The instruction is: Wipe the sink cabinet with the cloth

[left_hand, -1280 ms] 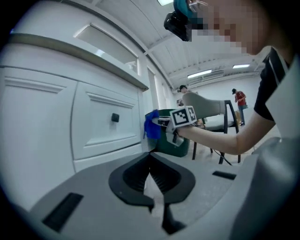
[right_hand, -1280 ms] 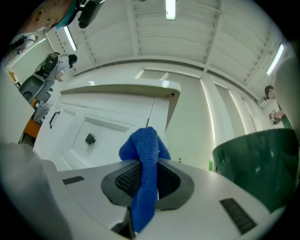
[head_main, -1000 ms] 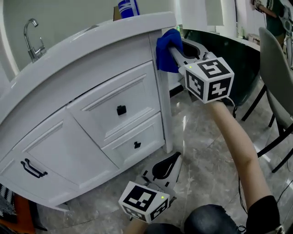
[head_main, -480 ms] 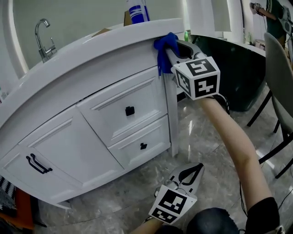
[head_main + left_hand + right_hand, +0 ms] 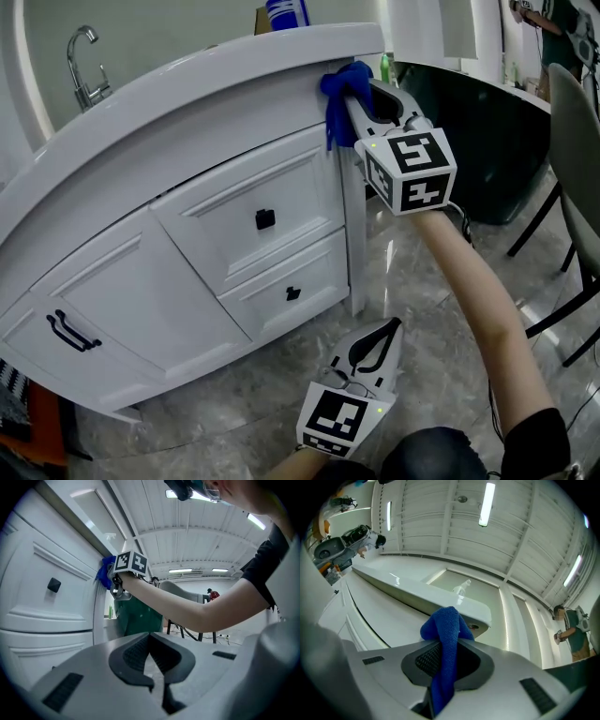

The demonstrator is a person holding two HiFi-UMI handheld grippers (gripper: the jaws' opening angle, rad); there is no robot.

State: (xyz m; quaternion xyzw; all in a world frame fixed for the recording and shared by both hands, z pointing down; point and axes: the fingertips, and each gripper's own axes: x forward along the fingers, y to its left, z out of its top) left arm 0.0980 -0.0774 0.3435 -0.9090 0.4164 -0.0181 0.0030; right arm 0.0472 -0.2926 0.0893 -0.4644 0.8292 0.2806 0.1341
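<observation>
Mid-wipe, the right gripper (image 5: 354, 86) clamps the blue cloth (image 5: 336, 101) against the upper right corner of the sink cabinet (image 5: 234, 178), while the left gripper (image 5: 384, 330) hangs low, jaws together on nothing; next probably comes a firm drag across the front.

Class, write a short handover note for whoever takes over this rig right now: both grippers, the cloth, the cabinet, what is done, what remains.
Right gripper: shut on the blue cloth, held against the top right corner of the sink cabinet, just under the countertop rim.
Left gripper: shut, empty, low over the floor.
Done: cloth is on the cabinet; how much is wiped cannot be told.
Left: probably the drawer fronts and door.
</observation>
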